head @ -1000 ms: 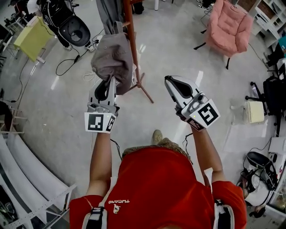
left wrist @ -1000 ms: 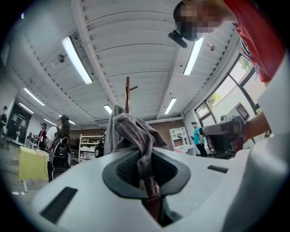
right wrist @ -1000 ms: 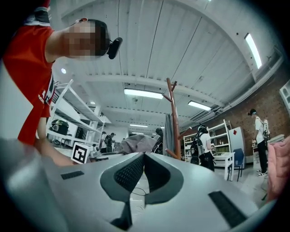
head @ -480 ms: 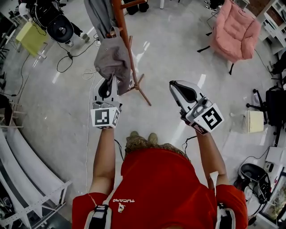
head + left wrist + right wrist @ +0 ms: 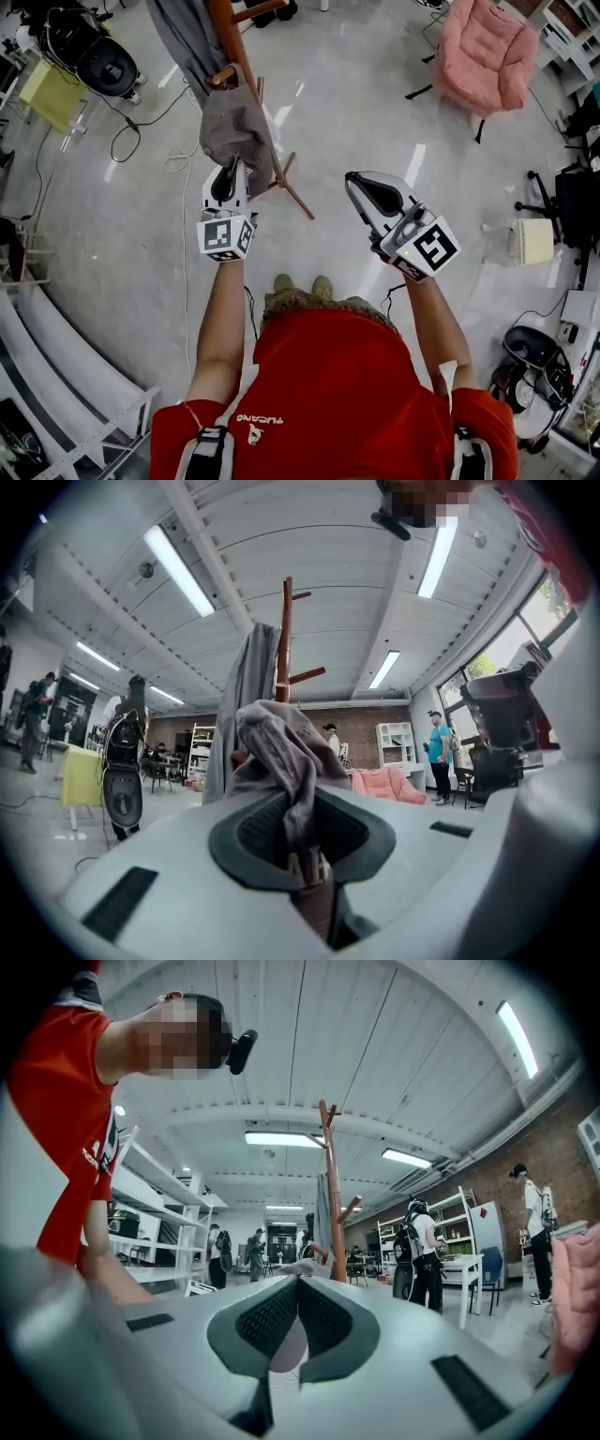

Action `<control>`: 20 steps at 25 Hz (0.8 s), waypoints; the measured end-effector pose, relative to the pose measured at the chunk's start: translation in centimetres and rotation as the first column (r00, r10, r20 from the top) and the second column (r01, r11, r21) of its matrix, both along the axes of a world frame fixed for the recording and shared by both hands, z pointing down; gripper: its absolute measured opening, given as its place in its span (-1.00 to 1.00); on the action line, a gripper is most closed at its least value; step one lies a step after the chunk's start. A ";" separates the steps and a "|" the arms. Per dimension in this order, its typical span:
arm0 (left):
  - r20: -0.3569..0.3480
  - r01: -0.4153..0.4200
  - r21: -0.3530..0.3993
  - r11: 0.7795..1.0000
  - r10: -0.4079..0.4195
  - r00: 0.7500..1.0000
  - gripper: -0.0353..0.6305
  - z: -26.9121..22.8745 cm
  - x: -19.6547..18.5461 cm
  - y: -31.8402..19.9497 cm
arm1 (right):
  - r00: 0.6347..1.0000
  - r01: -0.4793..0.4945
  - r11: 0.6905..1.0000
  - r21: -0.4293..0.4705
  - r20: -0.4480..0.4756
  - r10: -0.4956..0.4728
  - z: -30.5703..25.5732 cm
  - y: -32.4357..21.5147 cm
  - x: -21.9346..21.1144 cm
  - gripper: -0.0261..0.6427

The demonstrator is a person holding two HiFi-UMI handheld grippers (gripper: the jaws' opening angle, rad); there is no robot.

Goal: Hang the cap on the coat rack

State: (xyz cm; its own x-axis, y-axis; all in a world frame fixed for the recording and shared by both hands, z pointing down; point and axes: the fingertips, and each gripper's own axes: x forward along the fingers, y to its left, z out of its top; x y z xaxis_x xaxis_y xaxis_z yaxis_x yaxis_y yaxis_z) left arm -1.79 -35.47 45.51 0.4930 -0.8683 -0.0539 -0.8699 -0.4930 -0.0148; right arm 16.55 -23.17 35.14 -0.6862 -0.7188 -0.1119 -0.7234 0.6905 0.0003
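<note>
A grey cap (image 5: 236, 127) hangs against the wooden coat rack (image 5: 223, 33), its top at a short peg (image 5: 222, 80). My left gripper (image 5: 231, 167) reaches up to the cap's lower edge. In the left gripper view a fold of the cap (image 5: 281, 752) runs down between the jaws of the left gripper (image 5: 306, 860), which still pinch it while opening slightly. My right gripper (image 5: 359, 184) is held apart to the right, shut with nothing in it. The right gripper view shows the right gripper (image 5: 298, 1281), the coat rack (image 5: 330, 1194) and the cap (image 5: 302, 1267) beyond.
A grey coat (image 5: 180, 37) hangs on the rack's far side. The rack's legs (image 5: 292, 195) spread on the floor near my feet. Cables (image 5: 178, 159) trail left of it. A pink armchair (image 5: 483, 56), a yellow table (image 5: 52, 89) and people (image 5: 439, 757) stand around.
In the head view the rack and cap have slid up and to the left and look smaller. My left gripper has stayed on the cap. The right gripper has barely moved.
</note>
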 end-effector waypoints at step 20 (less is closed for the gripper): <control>-0.038 -0.185 -0.077 0.980 0.183 0.982 -0.19 0.4 -0.7 3.6 | 0.999 -0.013 0.999 -0.029 0.040 0.014 1.8 -0.5 -4.4 -0.85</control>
State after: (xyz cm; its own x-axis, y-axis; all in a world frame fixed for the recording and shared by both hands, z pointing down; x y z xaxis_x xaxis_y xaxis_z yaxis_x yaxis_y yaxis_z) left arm -2.54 -31.88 45.92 0.6438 -0.7652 -0.0055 -0.7638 -0.6430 0.0564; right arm 12.12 -23.69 36.91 -0.6718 -0.7312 -0.1184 -0.7315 0.6800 -0.0491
